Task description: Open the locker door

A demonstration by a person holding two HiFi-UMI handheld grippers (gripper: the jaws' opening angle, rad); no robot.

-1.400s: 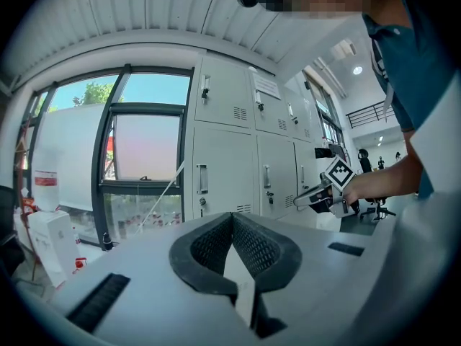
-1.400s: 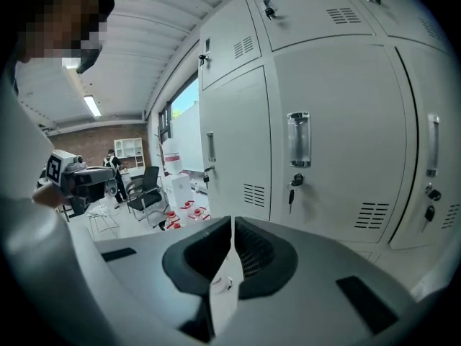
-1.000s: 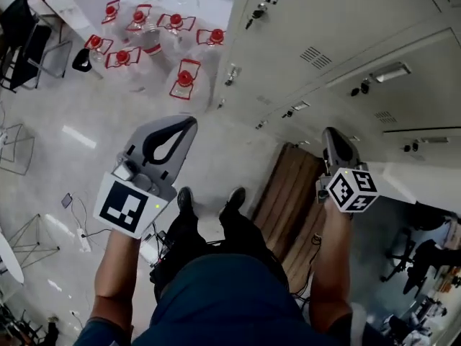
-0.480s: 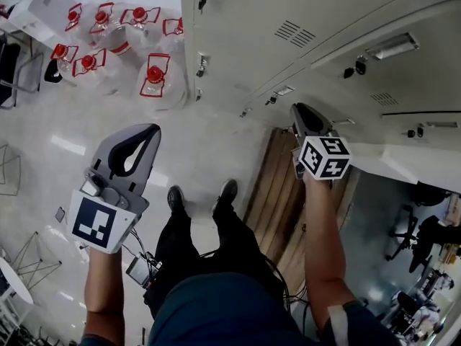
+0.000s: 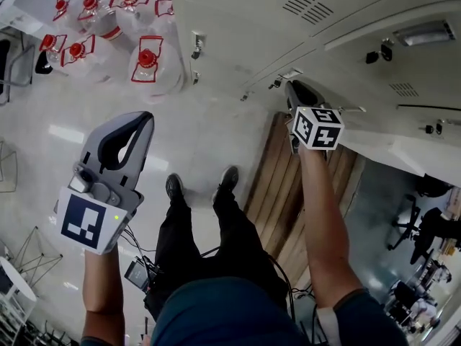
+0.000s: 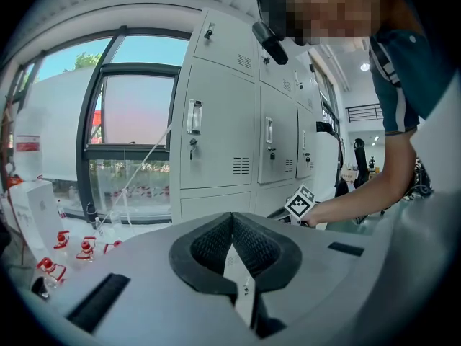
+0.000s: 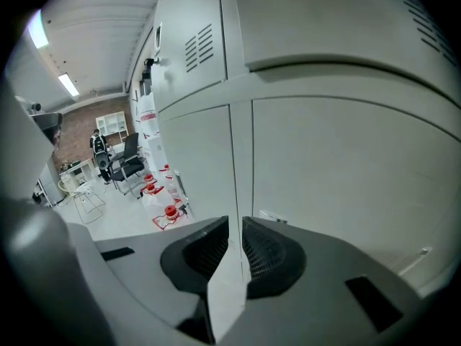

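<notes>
A bank of pale grey lockers [image 5: 245,27] fills the top of the head view, with small latches [image 5: 196,46] on the doors. My right gripper [image 5: 292,86] reaches out to the low doors, jaws shut with nothing seen between them. In the right gripper view the right gripper [image 7: 235,223] points at the vertical seam between two lower doors [image 7: 331,171], close to a small handle tab [image 7: 271,215]. My left gripper [image 5: 146,118] hangs back over the floor, shut and empty. In the left gripper view the left gripper [image 6: 232,219] faces the locker row [image 6: 216,128] from a distance.
Several big water bottles with red caps [image 5: 144,60] stand on the floor left of the lockers. A brown wooden board [image 5: 302,193] lies below my right arm. The person's legs and shoes [image 5: 227,182] are on the floor between the grippers. An office chair [image 5: 428,229] stands at the right.
My right gripper has moved forward and up toward the lower locker doors. The left gripper has drifted left and back. Both stayed shut.
</notes>
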